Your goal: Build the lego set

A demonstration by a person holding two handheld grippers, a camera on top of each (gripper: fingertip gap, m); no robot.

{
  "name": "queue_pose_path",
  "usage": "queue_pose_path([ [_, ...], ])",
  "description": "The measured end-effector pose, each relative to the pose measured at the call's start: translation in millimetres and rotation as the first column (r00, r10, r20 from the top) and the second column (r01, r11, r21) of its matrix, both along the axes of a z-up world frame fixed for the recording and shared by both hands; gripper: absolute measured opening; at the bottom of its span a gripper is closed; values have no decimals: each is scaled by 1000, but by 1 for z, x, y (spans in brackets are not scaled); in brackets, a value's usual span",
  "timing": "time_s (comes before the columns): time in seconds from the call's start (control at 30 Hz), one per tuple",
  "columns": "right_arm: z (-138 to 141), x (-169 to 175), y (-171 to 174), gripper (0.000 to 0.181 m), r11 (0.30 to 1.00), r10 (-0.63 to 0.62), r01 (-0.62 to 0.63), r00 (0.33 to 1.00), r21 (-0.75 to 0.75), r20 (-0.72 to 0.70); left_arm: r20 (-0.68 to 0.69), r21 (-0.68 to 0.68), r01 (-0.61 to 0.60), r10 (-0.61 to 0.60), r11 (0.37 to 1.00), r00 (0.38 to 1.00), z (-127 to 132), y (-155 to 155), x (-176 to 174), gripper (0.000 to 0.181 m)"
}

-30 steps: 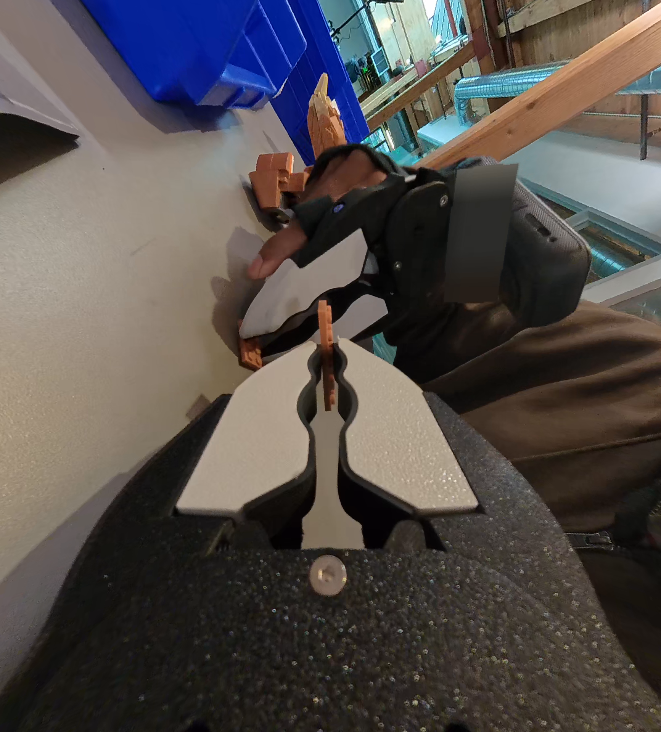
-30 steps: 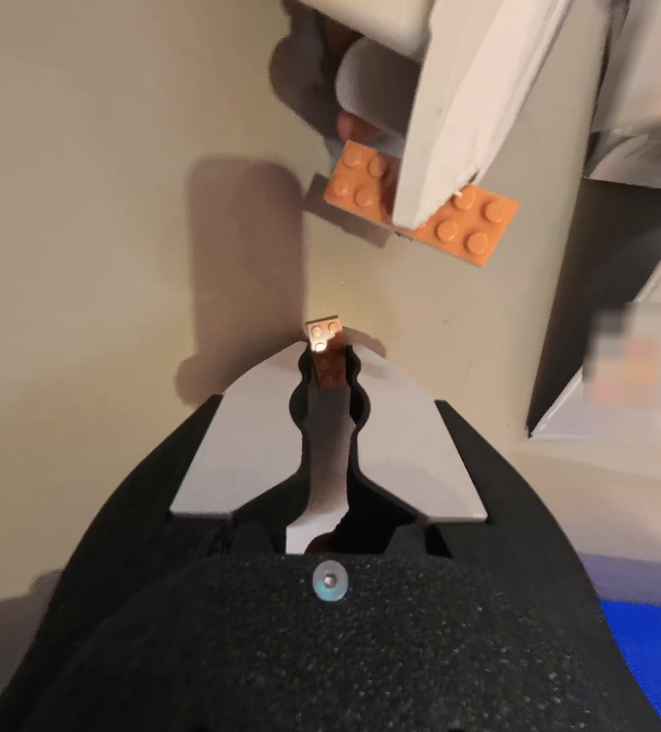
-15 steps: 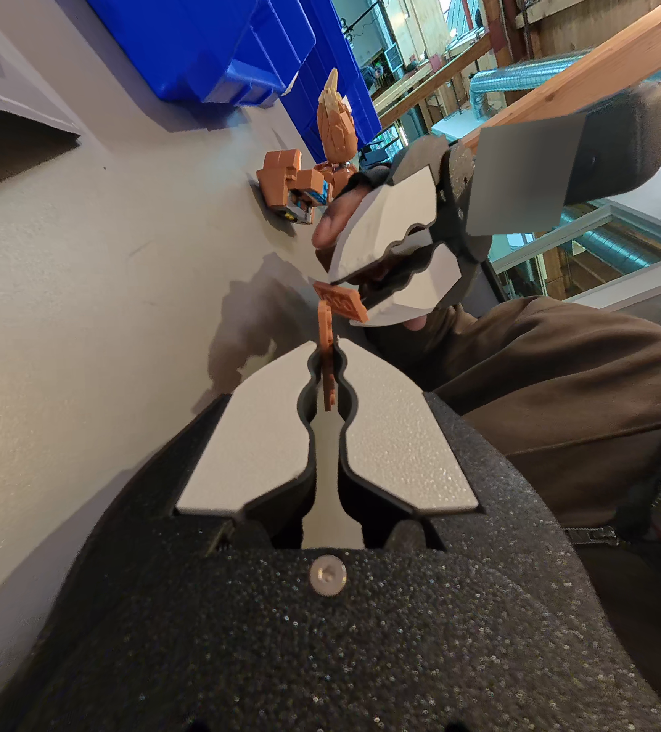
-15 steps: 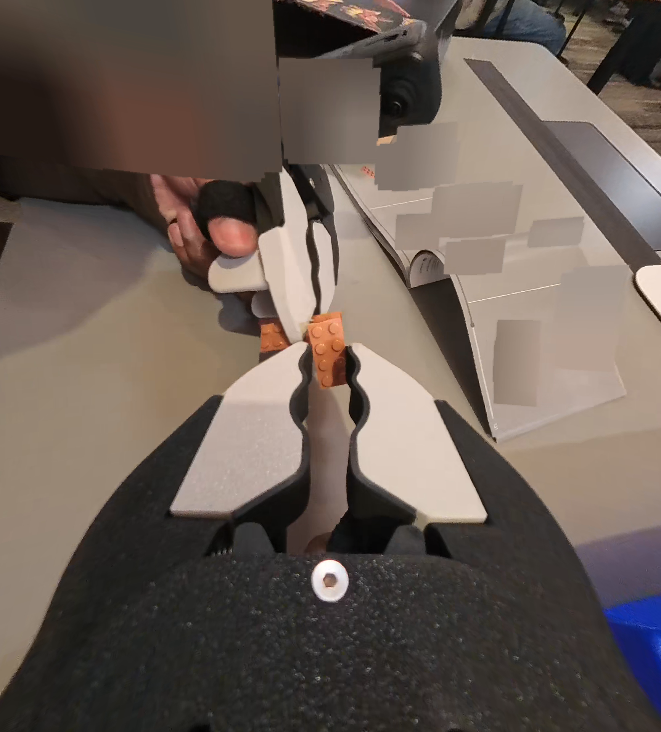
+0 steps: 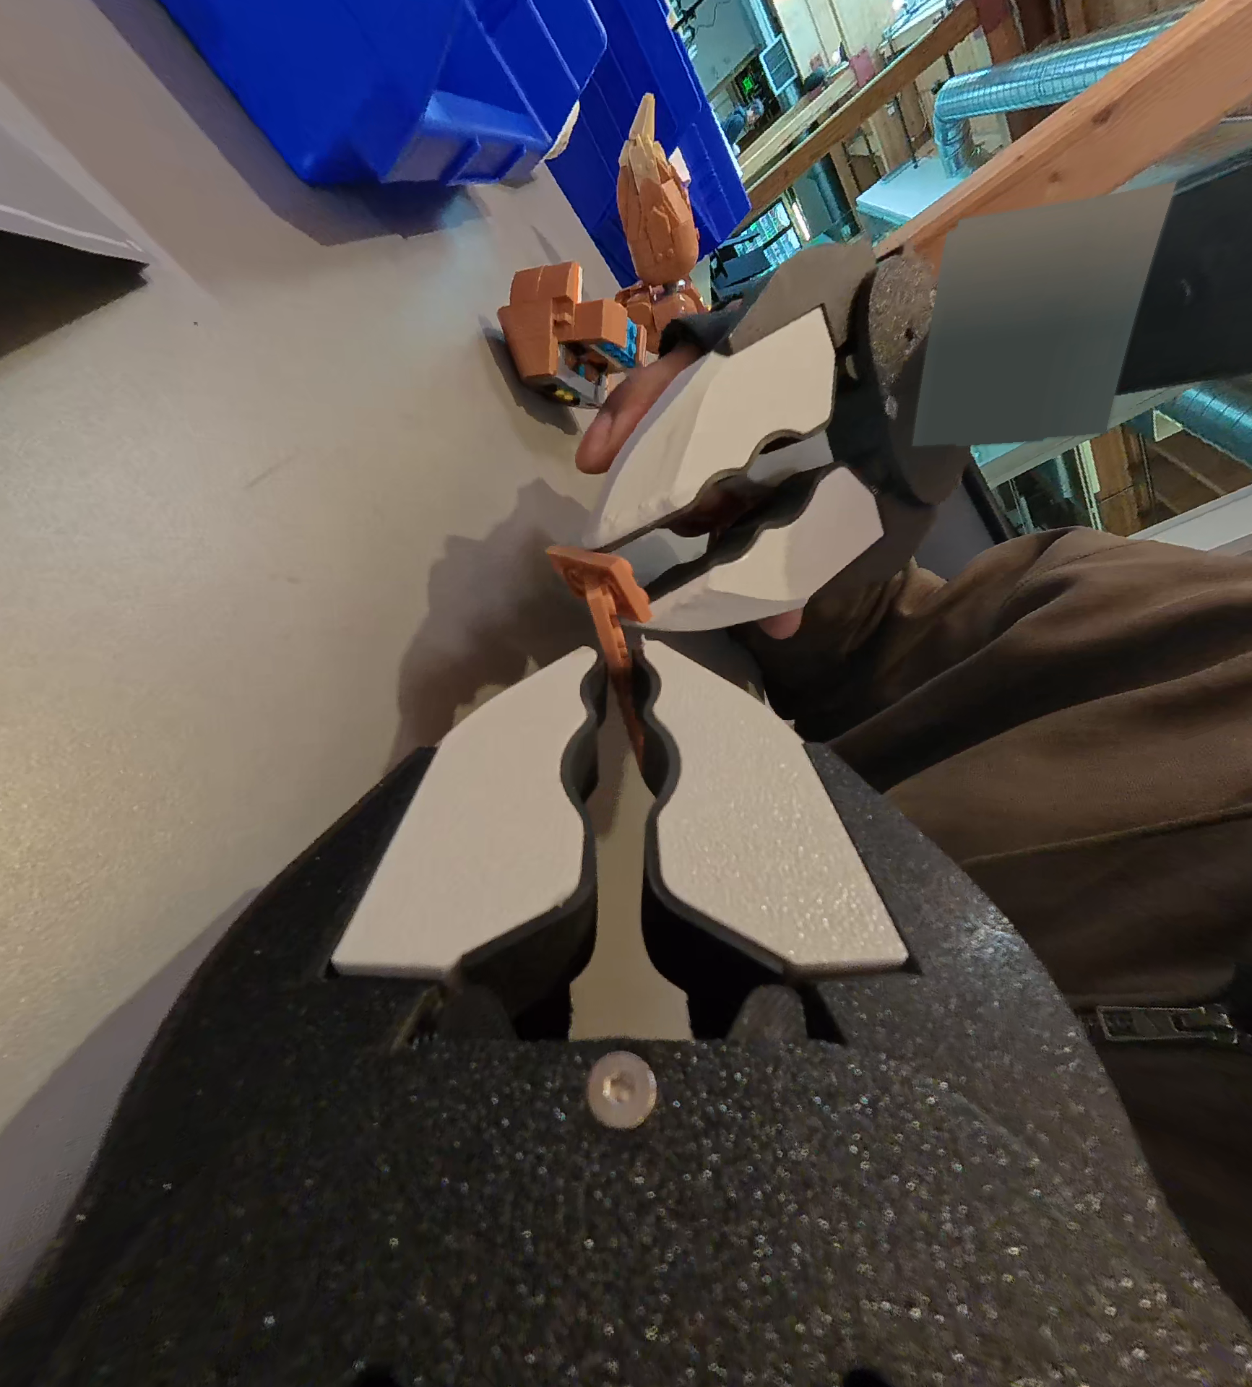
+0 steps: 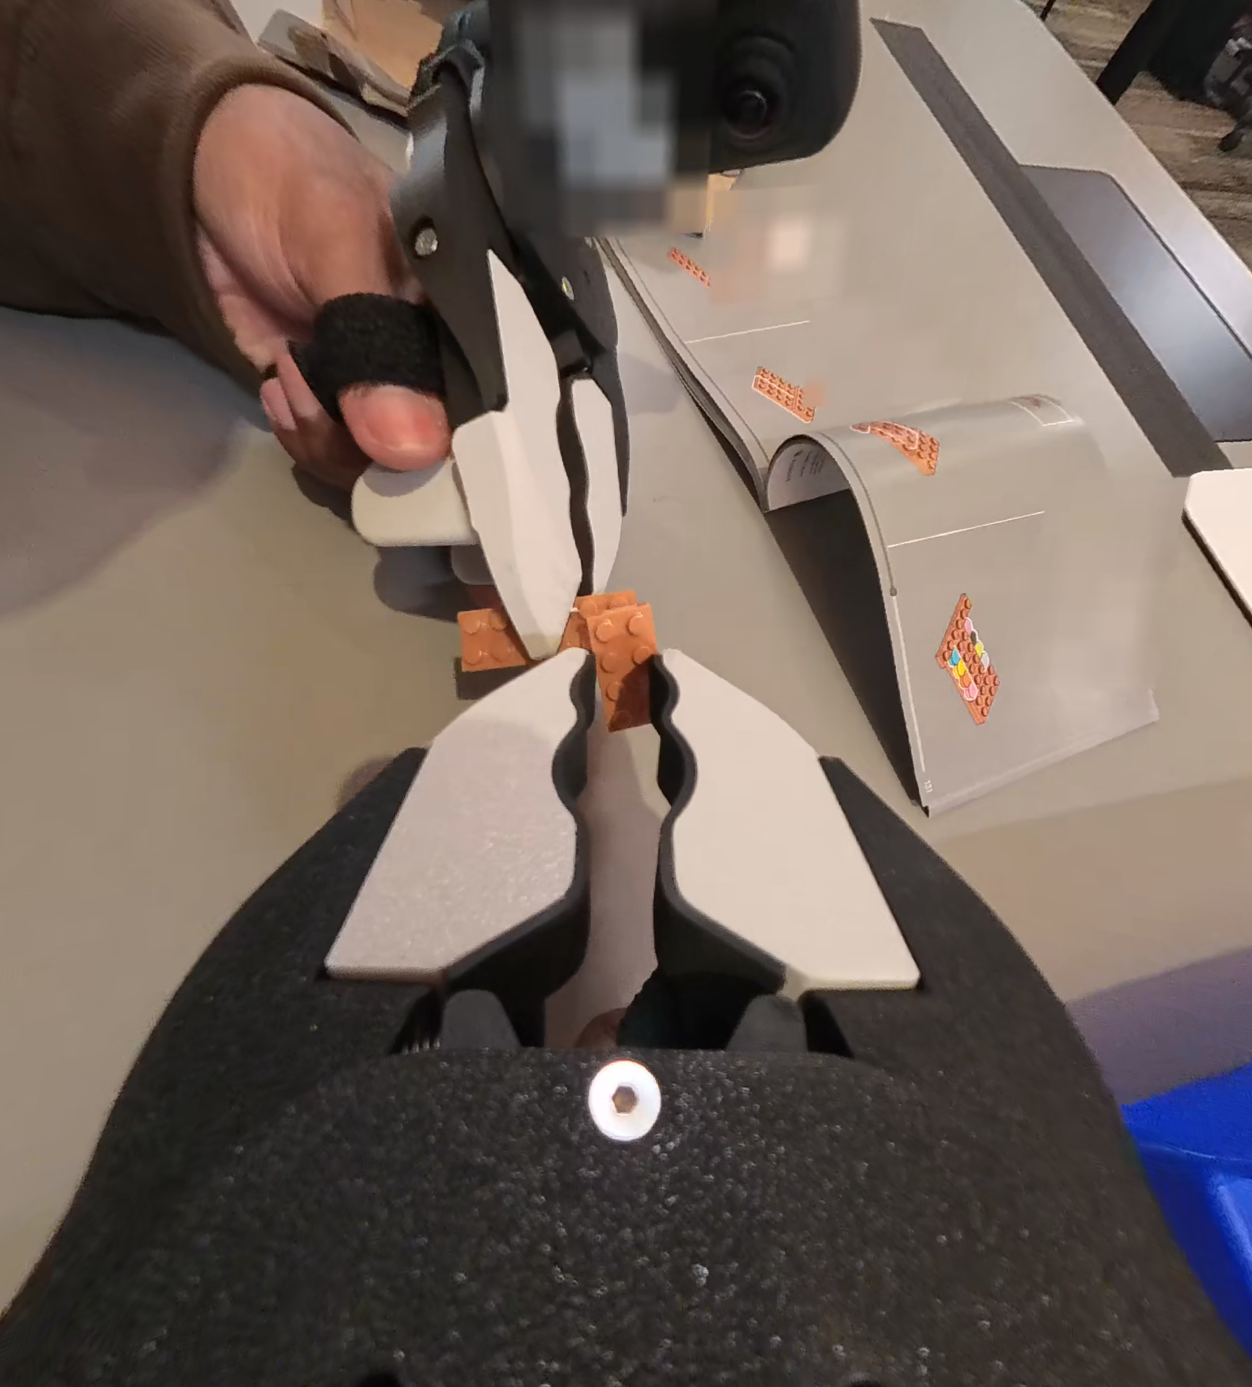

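My left gripper is shut on a long orange-brown Lego plate, seen edge-on, and holds it above the grey table. My right gripper is shut on a shorter orange plate. In the left wrist view the right gripper comes in from the upper right, and its plate meets the tip of the long plate at about a right angle. In the right wrist view the left gripper points down, with the long plate sticking out on both sides of its fingers.
A partly built brown Lego figure and a brown block assembly stand at the back, by blue bins. An open instruction booklet lies to the right of the plates. A blue bin is at the lower right. The tips of both grippers are at nearly the same place. The brown block assembly is about equally far from each gripper, around 20 cm.
My right gripper has lifted its short plate off the table and swung it up to the long plate in my left gripper. The two plates now touch.
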State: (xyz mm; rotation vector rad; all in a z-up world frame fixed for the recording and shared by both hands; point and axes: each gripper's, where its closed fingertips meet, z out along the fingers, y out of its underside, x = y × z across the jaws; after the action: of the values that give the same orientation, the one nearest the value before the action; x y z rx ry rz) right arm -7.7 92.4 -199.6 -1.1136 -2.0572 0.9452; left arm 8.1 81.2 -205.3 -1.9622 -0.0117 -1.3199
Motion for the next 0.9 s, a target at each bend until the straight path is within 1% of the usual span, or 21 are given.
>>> queue_pose_path([
  [0.3,-3,1,0,13,996,-15,14,1000,93,4,-25,3,14,-14,1000,1000,-1,-1,2,7],
  [0.6,-7,2,1,14,965,-42,42,999,259,-8,-81,-2,-4,3,1000,997,-6,1,3,8],
  [0.7,-7,3,0,14,964,-46,45,999,260,-1,-99,4,-1,2,1000,995,-7,1,4,8],
  [0.9,-9,6,-2,14,983,-36,29,999,183,35,-157,43,30,-23,999,987,-7,-1,8,10],
])
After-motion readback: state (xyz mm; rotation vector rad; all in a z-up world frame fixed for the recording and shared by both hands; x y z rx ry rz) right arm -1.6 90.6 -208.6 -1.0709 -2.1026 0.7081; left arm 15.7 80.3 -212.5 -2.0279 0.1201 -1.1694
